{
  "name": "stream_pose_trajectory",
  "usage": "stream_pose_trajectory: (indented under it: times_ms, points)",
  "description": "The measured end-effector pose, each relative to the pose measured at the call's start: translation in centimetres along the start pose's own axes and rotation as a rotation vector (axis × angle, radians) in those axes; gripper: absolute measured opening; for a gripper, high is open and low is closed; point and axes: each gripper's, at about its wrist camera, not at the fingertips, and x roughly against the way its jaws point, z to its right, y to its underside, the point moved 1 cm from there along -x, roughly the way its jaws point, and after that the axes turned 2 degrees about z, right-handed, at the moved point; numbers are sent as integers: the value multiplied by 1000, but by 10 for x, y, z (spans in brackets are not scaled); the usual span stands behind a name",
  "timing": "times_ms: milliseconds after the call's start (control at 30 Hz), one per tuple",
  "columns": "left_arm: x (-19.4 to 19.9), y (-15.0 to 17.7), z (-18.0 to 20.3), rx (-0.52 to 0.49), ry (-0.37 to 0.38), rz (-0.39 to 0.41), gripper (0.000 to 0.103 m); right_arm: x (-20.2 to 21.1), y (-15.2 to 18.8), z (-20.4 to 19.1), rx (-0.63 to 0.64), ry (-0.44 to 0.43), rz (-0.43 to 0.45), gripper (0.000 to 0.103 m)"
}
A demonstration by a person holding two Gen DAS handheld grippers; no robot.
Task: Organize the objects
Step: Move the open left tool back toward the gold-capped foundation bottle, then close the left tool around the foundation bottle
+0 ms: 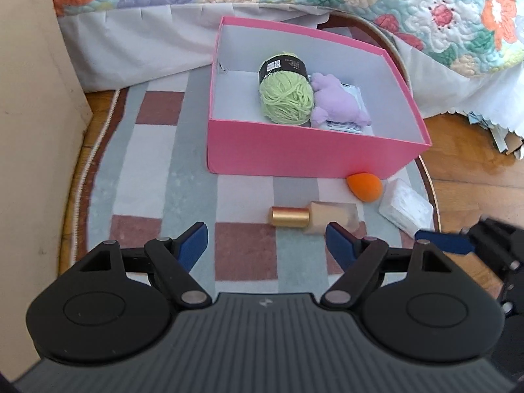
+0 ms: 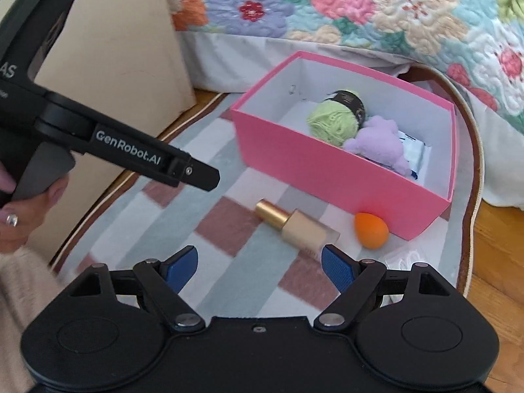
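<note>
Pink box (image 1: pixel 294 150), fuzzy yarn ball (image 1: pixel 286 98), checked rug (image 1: pixel 157 177)

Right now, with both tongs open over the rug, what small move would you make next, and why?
Probably lower the right tongs onto the bottle and close. The bottle lies loose on the rug, just ahead of those open tongs, while the yarn and plush already sit in the pink box. The sponge could follow.
</note>
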Motion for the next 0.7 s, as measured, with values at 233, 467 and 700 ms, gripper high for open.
stream_pose_trajectory:
  times_ms: [233,467,700]
  points:
    - [-53,10,-17,132,102,1,78,-47,13,6,-27,97,45,86]
    - [-80,20,-22,152,140,30,77,-86,29,19,-5,160,80,86]
    - [-98,24,-7,120,176,40,77,-101,40,30,-81,120,114,86]
